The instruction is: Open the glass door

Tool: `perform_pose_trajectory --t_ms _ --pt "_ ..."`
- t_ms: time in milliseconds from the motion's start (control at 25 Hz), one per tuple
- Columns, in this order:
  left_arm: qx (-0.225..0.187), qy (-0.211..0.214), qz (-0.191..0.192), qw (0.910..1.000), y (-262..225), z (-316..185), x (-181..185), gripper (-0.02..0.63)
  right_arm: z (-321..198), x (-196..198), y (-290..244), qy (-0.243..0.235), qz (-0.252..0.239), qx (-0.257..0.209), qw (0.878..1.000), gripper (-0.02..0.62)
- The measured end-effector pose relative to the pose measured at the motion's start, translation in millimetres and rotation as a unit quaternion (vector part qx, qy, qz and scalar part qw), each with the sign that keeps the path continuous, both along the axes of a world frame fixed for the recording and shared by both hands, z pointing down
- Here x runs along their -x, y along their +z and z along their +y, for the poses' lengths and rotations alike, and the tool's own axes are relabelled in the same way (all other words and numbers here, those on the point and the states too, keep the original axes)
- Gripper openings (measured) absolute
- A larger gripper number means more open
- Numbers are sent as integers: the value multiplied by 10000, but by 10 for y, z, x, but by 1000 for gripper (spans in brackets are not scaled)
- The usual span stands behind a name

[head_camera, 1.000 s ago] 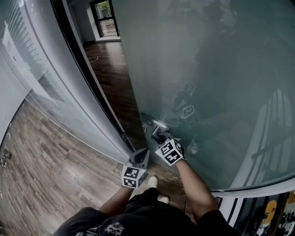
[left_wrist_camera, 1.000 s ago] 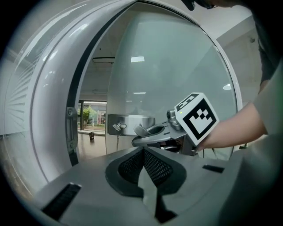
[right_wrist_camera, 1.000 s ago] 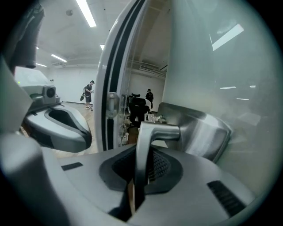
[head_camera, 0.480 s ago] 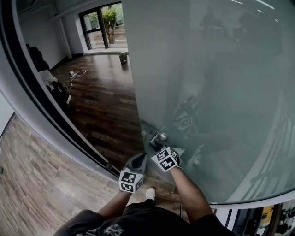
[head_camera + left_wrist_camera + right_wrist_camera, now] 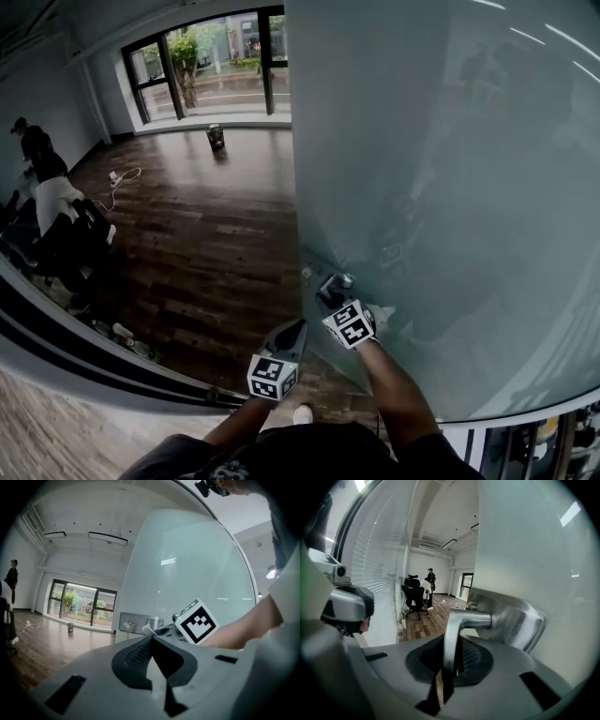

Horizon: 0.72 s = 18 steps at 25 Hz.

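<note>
The frosted glass door (image 5: 441,187) stands swung open onto a room with a dark wood floor. Its metal lever handle (image 5: 334,280) sits on a steel plate (image 5: 513,616) near the door's edge. My right gripper (image 5: 331,294) is shut on the lever handle (image 5: 451,634), which runs down between its two pads. Just below and left of it, my left gripper (image 5: 292,331) is away from the door, shut with nothing in it. In the left gripper view, my left gripper (image 5: 151,638) has its tips touching, with the right gripper's marker cube (image 5: 197,622) and the door glass (image 5: 187,569) beyond.
A fixed glass wall and its dark frame (image 5: 112,366) curve along the lower left. Inside the room are people and an office chair (image 5: 56,234) at the left, a cable on the floor (image 5: 117,178), a small bin (image 5: 216,136) and large windows (image 5: 216,61) at the back.
The door has swung further open, baring much more of the room's floor. Both grippers have travelled with it, the right one staying shut on the handle.
</note>
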State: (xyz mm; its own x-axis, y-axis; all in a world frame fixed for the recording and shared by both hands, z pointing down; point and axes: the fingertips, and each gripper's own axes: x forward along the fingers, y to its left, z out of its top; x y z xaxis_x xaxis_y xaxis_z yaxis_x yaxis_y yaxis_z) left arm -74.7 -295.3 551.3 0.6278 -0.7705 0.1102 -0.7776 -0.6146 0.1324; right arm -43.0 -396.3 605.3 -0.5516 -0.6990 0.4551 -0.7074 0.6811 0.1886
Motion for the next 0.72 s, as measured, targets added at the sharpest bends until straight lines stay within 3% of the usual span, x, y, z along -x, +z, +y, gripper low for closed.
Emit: perform_pose_trajectory --t_ms 160,440,720 --pt "46 99 -12 9999 -166 -184 -250 6 -400 -454 -181 250 -13 127 9996 34" --pt "423 3 -184 9989 189 -649 -296 6 -1161 -1102 -104 865 -35 151 9961 31" --pt "390 -73 -204 9990 27 -1262 -786 6 -1806 -2013 -224 1446 -103 227 9892 30"
